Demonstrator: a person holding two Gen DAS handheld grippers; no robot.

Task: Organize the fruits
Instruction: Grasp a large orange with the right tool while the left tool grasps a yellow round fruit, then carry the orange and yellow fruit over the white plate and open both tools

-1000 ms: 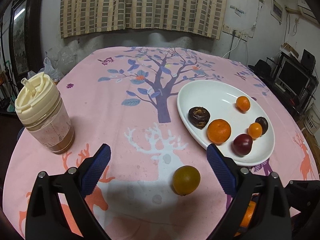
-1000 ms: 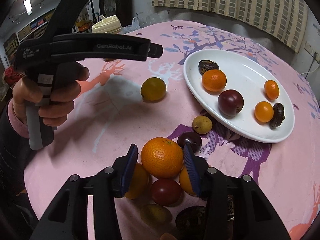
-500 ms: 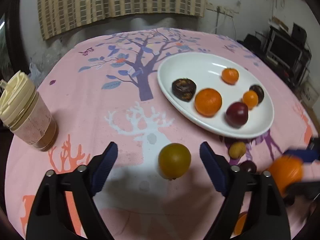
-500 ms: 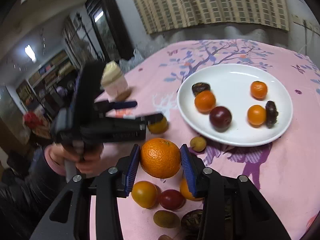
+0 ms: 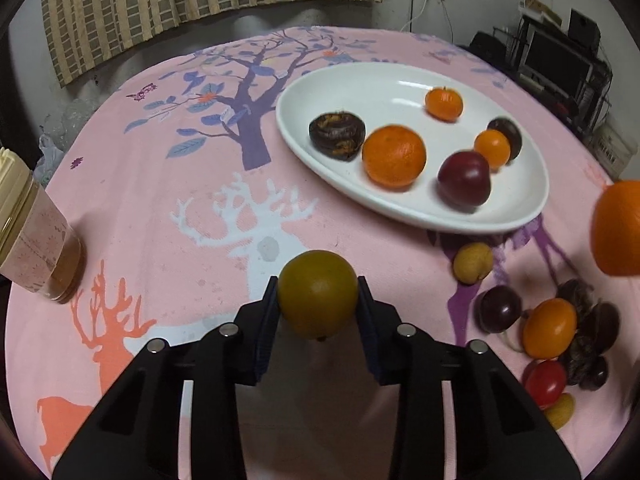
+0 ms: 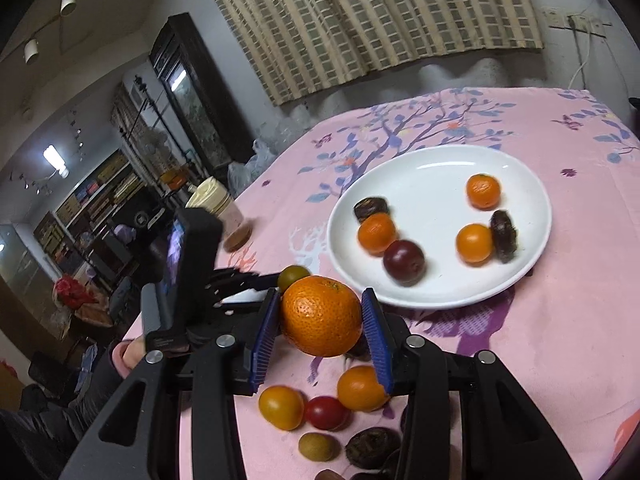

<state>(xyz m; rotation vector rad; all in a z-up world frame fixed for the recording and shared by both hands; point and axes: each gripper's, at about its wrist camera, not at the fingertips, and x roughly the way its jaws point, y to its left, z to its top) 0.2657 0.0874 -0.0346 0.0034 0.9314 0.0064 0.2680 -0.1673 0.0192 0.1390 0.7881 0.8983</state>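
Left gripper [image 5: 318,312]: black frame, blue ribbed pads. Jaws closing on a round yellow-green fruit [image 5: 317,294], both pads against its sides; lower centre of the left wrist view, over the pink printed tablecloth [image 5: 160,208].

Right gripper [image 6: 322,320]: same build. Jaws drawn in tight on a large pebbled orange [image 6: 321,315], pads pressing either side, fruit raised off the cloth; lower centre of the right wrist view. The same orange shows at the right edge of the left wrist view.

Loose fruit heap [image 6: 320,416]: small orange, yellow, red and dark pieces on the cloth just below the right gripper; lower right in the left wrist view.

Small tan fruit [image 5: 473,262]: alone on the cloth, between heap and plate.

White oval ceramic plate [image 5: 384,84]: upper right of centre in both views. Holds three orange fruits, one dark red plum [image 5: 464,178] and two dark wrinkled pieces.

Cream-lidded tumbler [image 5: 28,236]: upright, left edge of the left wrist view.

Person's hand [image 6: 132,354]: lower left of the right wrist view, on the left gripper's handle.
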